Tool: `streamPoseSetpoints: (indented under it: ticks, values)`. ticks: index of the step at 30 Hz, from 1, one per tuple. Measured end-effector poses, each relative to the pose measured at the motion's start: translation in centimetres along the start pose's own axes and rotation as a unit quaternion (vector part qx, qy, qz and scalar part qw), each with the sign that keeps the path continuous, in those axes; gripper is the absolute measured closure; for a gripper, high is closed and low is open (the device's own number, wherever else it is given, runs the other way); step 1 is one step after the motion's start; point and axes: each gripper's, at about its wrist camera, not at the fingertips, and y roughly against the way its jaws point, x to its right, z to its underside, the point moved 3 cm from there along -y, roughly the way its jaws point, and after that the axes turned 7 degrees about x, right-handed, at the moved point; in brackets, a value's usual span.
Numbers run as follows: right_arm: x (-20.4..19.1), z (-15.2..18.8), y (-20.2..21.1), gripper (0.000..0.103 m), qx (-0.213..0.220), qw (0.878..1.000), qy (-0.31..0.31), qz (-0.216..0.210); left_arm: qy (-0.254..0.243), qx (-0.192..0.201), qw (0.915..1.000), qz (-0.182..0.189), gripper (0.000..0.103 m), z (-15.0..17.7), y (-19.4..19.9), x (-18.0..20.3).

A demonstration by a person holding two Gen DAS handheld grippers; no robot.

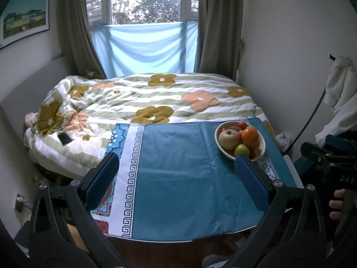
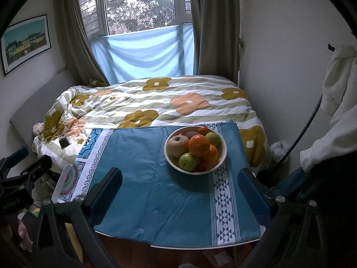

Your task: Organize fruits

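Observation:
A white bowl point(image 2: 219, 159) heaped with fruit stands on a small table under a teal cloth point(image 2: 156, 196). It holds a yellow-brown apple point(image 2: 177, 145), an orange point(image 2: 198, 144), green apples point(image 2: 188, 161) and small red fruit. In the left wrist view the bowl point(image 1: 223, 150) sits at the table's far right. My right gripper point(image 2: 179, 178) hangs open above the cloth just short of the bowl, nothing between its blue pads. My left gripper point(image 1: 176, 165) is open too, over the bare cloth left of the bowl; its right fingertip point(image 1: 242, 163) overlaps the bowl's near rim in the picture.
A bed with a flowered quilt point(image 2: 156, 102) lies right behind the table; a dark phone point(image 2: 64, 143) rests on it at the left. White clothing point(image 2: 339, 89) hangs at the right wall. A hand point(image 1: 335, 203) holds the other gripper at the right edge.

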Motion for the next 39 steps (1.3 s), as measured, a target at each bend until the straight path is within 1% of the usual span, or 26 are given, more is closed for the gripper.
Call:
streamPoseSetpoints:
  ticks: [8, 15, 39]
  values:
    - [0.0, 0.0, 0.3, 0.001, 0.003, 1.000, -0.004, 0.002, -0.004, 0.004, 1.0000, 0.001, 0.000, -0.2, 0.2, 0.6]
    - [0.8, -0.3, 0.3, 0.001, 0.006, 1.000, -0.012, 0.005, -0.009, 0.007, 0.9999, 0.002, 0.000, -0.6, 0.2, 0.9]
    - [0.9, -0.8, 0.1, 0.001, 0.013, 1.000, -0.016, 0.008, -0.009, 0.011, 0.9999, 0.003, 0.000, -0.8, 0.2, 0.5]
